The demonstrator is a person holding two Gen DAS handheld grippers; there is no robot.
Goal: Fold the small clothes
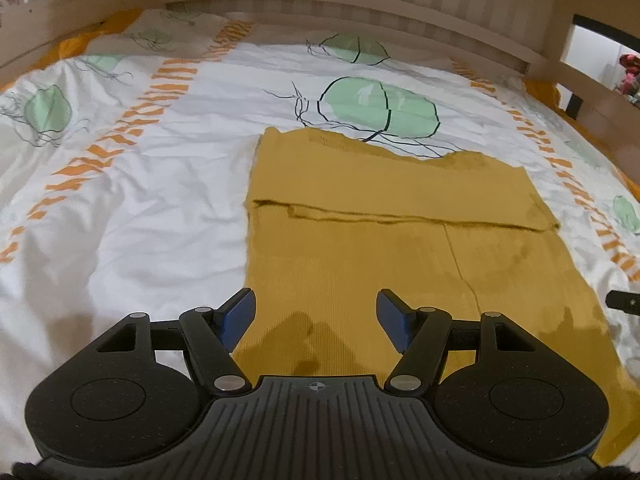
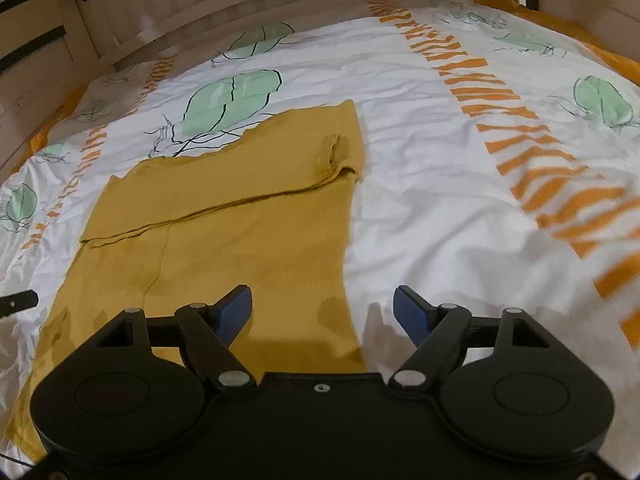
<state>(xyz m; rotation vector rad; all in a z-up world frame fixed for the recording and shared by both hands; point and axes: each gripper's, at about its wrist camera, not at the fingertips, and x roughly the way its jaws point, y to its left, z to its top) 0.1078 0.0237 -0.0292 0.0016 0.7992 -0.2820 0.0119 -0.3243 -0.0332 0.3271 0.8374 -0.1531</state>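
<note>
A mustard-yellow ribbed garment (image 1: 360,248) lies flat on the bed, its far part folded over so a fold edge (image 1: 400,218) runs across it. It also shows in the right wrist view (image 2: 240,232). My left gripper (image 1: 316,316) is open and empty, hovering over the garment's near left edge. My right gripper (image 2: 322,314) is open and empty, above the garment's near right edge, its right finger over bare sheet. A black tip of the other gripper shows at each view's side (image 1: 622,300) (image 2: 18,302).
The bed sheet (image 1: 140,220) is white with orange stripes and green leaf prints, slightly wrinkled. A pale wooden bed frame (image 1: 360,4) rises along the far side and corners. An orange cover (image 2: 600,36) peeks out at the bed's edges.
</note>
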